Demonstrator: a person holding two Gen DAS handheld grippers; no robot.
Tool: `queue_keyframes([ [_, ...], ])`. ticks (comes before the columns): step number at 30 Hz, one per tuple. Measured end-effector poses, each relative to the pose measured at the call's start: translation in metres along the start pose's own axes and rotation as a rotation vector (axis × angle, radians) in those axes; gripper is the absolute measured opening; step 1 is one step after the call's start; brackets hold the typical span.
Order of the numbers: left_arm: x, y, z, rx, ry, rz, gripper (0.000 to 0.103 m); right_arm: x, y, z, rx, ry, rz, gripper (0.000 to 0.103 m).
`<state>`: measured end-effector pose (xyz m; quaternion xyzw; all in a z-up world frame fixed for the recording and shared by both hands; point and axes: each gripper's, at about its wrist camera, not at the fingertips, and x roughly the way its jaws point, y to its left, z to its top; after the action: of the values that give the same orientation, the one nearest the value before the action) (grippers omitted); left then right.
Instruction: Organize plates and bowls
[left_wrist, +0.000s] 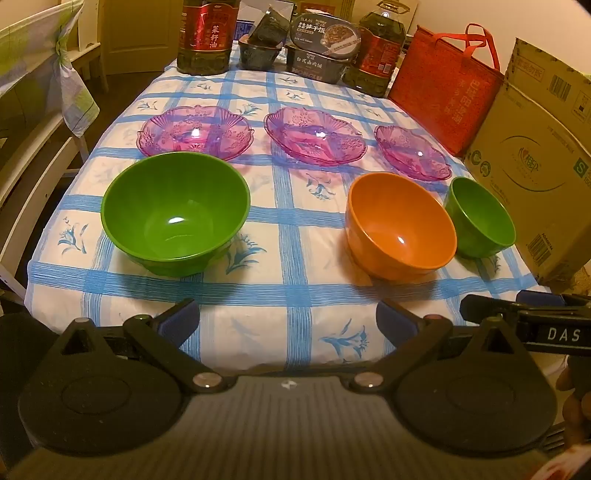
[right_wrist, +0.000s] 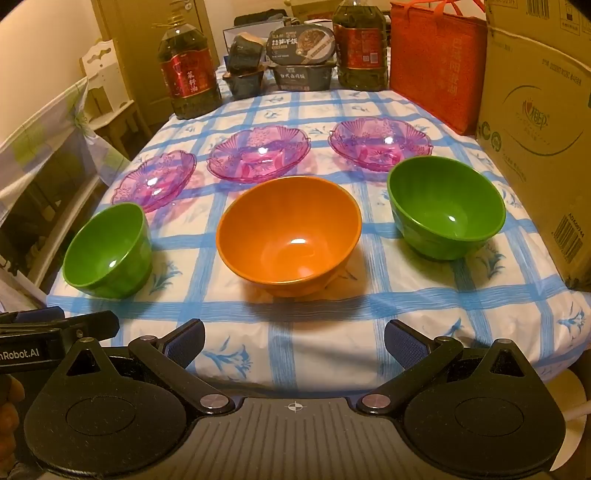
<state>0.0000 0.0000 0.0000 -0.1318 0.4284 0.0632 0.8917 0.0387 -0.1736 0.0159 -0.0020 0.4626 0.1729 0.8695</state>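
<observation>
Three clear pink plates stand in a row across the table: left (left_wrist: 195, 132), middle (left_wrist: 314, 136), right (left_wrist: 412, 152). In front stand a left green bowl (left_wrist: 175, 212), an orange bowl (left_wrist: 400, 225) and a right green bowl (left_wrist: 479, 217). In the right wrist view the same bowls are the left green (right_wrist: 108, 251), the orange (right_wrist: 289, 234) and the right green (right_wrist: 446, 206). My left gripper (left_wrist: 288, 325) is open and empty at the table's near edge. My right gripper (right_wrist: 293, 341) is open and empty beside it, in front of the orange bowl.
Two oil bottles (left_wrist: 207, 35) (left_wrist: 376, 51), food boxes (left_wrist: 321, 48) and a red bag (left_wrist: 445, 88) line the far edge. A cardboard box (left_wrist: 535, 166) stands along the right side. A chair (left_wrist: 33, 122) stands at the left.
</observation>
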Motion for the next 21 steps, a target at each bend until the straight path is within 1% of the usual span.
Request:
queue_keyframes([
  [21, 0.0, -0.0005, 0.0, 0.0, 0.001, 0.0, 0.101, -0.0002, 0.0025, -0.0012, 0.0, 0.0, 0.005, 0.102],
])
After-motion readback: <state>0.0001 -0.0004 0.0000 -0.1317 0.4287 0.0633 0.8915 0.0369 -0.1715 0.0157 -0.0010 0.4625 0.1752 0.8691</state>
